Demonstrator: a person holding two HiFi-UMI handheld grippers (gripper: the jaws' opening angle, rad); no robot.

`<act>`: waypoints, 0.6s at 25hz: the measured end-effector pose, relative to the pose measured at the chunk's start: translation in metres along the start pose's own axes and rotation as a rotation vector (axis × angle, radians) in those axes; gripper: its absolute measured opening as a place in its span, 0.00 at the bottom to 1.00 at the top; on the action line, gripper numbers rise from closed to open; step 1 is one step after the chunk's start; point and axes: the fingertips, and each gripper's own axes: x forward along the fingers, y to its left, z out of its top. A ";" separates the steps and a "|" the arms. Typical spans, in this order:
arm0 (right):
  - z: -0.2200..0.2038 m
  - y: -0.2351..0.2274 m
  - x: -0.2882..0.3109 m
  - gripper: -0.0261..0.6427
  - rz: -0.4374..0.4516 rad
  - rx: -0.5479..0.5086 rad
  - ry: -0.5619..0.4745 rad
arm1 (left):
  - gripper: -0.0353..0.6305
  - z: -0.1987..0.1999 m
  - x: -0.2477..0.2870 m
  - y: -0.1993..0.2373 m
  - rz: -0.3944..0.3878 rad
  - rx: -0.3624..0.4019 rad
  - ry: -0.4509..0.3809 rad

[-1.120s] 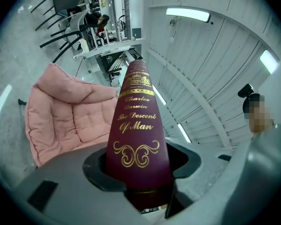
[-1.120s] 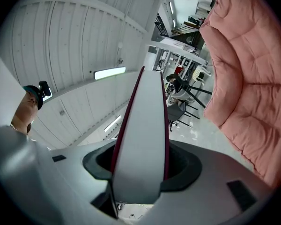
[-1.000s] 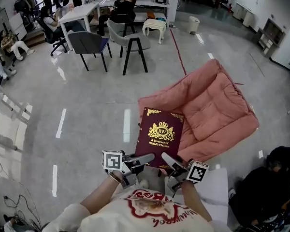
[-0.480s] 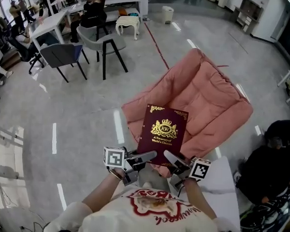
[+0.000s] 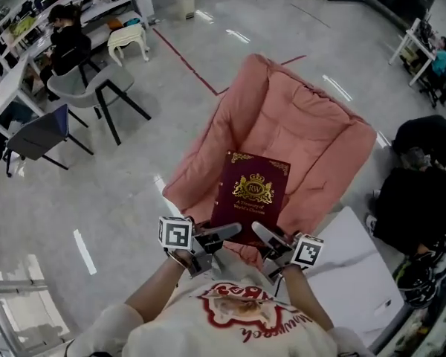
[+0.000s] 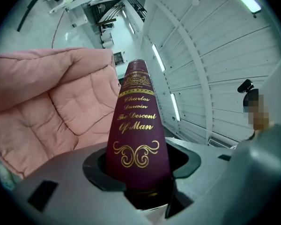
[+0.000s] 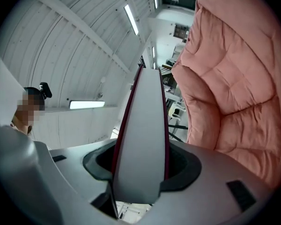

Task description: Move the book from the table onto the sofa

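Observation:
A dark red book [image 5: 250, 191] with gold print hangs flat above the pink quilted sofa [image 5: 282, 125]. My left gripper [image 5: 230, 233] is shut on its near left corner, where the gold-lettered spine [image 6: 136, 130] stands between the jaws. My right gripper [image 5: 262, 234] is shut on the near right corner; the white page edge [image 7: 141, 144] fills that gripper's view between its jaws. The sofa's cushions lie under and beyond the book in the head view, to the left of the book [image 6: 51, 102] in the left gripper view and to its right [image 7: 234, 88] in the right one.
A white table [image 5: 349, 281] lies at the lower right, beside my body. A person in black [image 5: 416, 192] sits at the right edge. Grey and blue chairs [image 5: 89, 95] and a seated person stand far left on the glossy floor.
Both grippers have swung together with the book, from beside the sofa's edge to over its seat. The sofa now sits in the middle of the head view, under the book.

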 end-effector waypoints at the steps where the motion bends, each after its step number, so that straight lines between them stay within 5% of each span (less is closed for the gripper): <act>1: 0.006 -0.005 0.007 0.39 -0.018 0.005 -0.027 | 0.42 0.010 0.001 0.005 -0.005 -0.007 0.028; 15: 0.005 -0.079 0.017 0.39 -0.159 0.087 -0.267 | 0.42 0.025 0.015 0.083 -0.034 -0.087 0.300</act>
